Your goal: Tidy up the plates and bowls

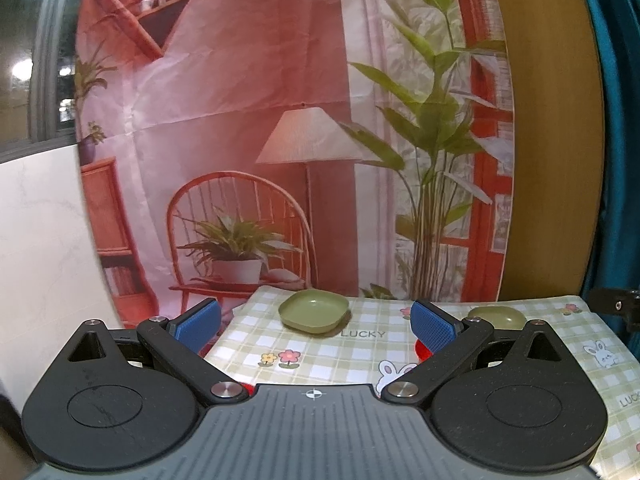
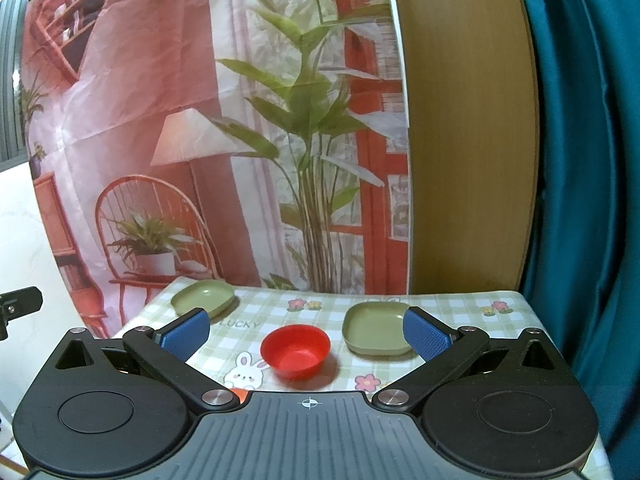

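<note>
In the right wrist view a red bowl [image 2: 295, 351] sits on the checked tablecloth [image 2: 272, 312] between the open fingers of my right gripper [image 2: 307, 334], which is empty and above the near edge. A green square plate [image 2: 376, 327] lies right of the bowl, by the right fingertip. A second green plate [image 2: 204, 297] lies at the far left corner. In the left wrist view my left gripper [image 1: 316, 326] is open and empty, facing that far plate [image 1: 314, 311]. The other green plate [image 1: 498, 316] and a sliver of the red bowl [image 1: 420, 350] show behind its right finger.
A printed backdrop curtain [image 2: 200, 120] hangs right behind the table. A wooden panel [image 2: 460, 140] and teal curtain [image 2: 592, 160] stand at the right. The table's left edge [image 1: 228, 340] drops off beside a white wall. A small orange-red object [image 2: 239, 393] peeks out under the right gripper body.
</note>
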{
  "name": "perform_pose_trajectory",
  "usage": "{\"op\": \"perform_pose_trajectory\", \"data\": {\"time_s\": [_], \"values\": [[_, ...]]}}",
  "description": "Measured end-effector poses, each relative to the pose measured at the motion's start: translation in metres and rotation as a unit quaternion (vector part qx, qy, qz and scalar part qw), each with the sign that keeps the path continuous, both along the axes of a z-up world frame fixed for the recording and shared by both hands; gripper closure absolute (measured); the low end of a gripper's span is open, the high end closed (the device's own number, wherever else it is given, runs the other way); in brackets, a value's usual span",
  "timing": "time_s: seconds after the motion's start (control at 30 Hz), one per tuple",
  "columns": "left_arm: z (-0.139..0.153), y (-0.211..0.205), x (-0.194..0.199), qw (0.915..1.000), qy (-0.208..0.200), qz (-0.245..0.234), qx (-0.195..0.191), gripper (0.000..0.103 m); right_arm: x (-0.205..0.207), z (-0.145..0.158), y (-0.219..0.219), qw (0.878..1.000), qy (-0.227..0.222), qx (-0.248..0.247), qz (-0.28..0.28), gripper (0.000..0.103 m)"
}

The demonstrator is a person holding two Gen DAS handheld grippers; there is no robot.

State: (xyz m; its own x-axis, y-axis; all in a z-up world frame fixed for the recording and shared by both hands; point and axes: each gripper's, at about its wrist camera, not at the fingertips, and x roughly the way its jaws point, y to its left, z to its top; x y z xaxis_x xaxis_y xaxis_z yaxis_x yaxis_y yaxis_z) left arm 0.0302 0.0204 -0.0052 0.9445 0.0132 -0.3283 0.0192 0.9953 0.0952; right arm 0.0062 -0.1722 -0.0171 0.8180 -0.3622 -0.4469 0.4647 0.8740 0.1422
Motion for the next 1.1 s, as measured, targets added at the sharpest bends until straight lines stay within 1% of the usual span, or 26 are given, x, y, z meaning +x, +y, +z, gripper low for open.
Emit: {"op": "perform_pose_trajectory", "data": {"time_s": [0.1,0.2,0.33,0.4,0.43,0.47,0.53,0.57,0.63,0.77,0.83,0.97,1.1], "values": [[-0.004,0.016,0.019,0.9999,0.016,-0.005,0.003,0.001,0.017,-0.007,0.000,1.000,0.006,0.001,0.013,0.000],[-0.008,0.034,0.039,0.9996,0.027,0.003,0.009,0.001,0.036,-0.014,0.002,1.000,0.008,0.004,0.024,0.000],[-0.011,0.055,0.067,0.9983,0.036,0.027,0.036,0.002,0.069,-0.021,0.006,0.999,0.012,0.024,0.041,0.000],[-0.011,0.064,0.078,0.9976,0.040,0.029,0.048,0.002,0.089,-0.025,0.013,0.998,0.015,0.029,0.053,0.000],[-0.013,0.071,0.085,0.9972,0.042,0.031,0.053,0.003,0.097,-0.026,0.017,0.998,0.018,0.031,0.059,0.001],[-0.014,0.077,0.089,0.9971,0.044,0.032,0.054,0.007,0.107,-0.029,0.022,0.997,0.023,0.036,0.068,0.001],[-0.018,0.091,0.100,0.9969,0.054,0.032,0.047,0.011,0.127,-0.035,0.034,0.994,0.033,0.044,0.098,0.001],[-0.021,0.098,0.105,0.9964,0.063,0.035,0.044,0.011,0.138,-0.038,0.040,0.992,0.041,0.044,0.109,0.002],[-0.030,0.112,0.115,0.9954,0.078,0.046,0.031,0.011,0.157,-0.046,0.055,0.990,0.054,0.036,0.128,0.005],[-0.052,0.140,0.127,0.9926,0.106,0.059,0.001,0.016,0.186,-0.055,0.073,0.986,0.070,0.035,0.147,0.008],[-0.061,0.152,0.130,0.9914,0.116,0.060,-0.010,0.016,0.197,-0.059,0.076,0.985,0.074,0.038,0.151,0.008],[-0.086,0.170,0.136,0.9878,0.140,0.064,-0.023,0.016,0.216,-0.072,0.083,0.981,0.073,0.054,0.173,0.011],[-0.114,0.186,0.142,0.9813,0.169,0.085,-0.033,0.021,0.241,-0.099,0.104,0.970,0.097,0.081,0.209,0.020]]}}
